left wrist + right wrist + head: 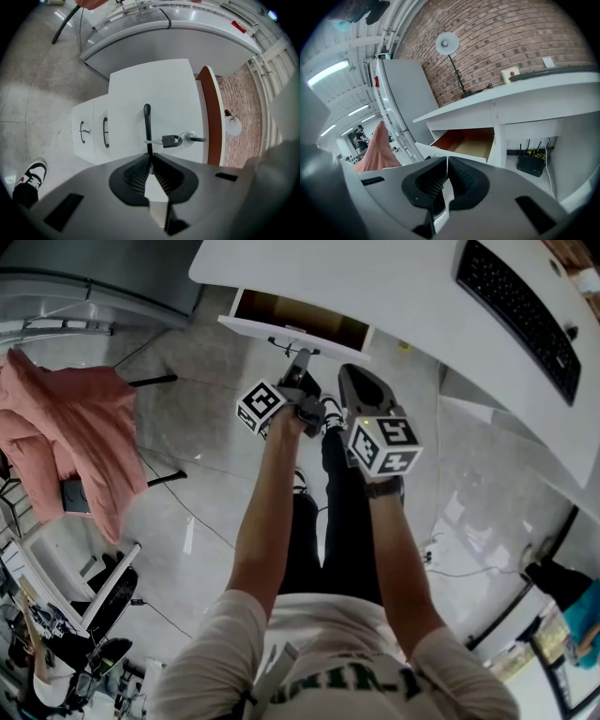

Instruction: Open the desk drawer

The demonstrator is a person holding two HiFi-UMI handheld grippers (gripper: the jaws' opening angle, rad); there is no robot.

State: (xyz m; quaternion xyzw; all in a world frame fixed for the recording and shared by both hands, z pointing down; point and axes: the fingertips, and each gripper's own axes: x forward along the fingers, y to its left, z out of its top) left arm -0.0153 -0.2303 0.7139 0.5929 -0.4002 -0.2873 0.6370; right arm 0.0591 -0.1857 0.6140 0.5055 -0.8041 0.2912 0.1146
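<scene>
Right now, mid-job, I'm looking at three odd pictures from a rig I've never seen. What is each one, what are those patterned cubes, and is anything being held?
No robot: a person holds tongs in each hand, and each patterned cube is part of one. The head view looks down from the person's head. The other two cameras ride on the tongs and look along their jaws. The left tongs are shut on the black handle of the desk drawer, which stands partly open under the white desk. A key with a dark tag sits in its lock. The right tongs are shut and empty, short of the drawer. A keyboard lies on the desk.
</scene>
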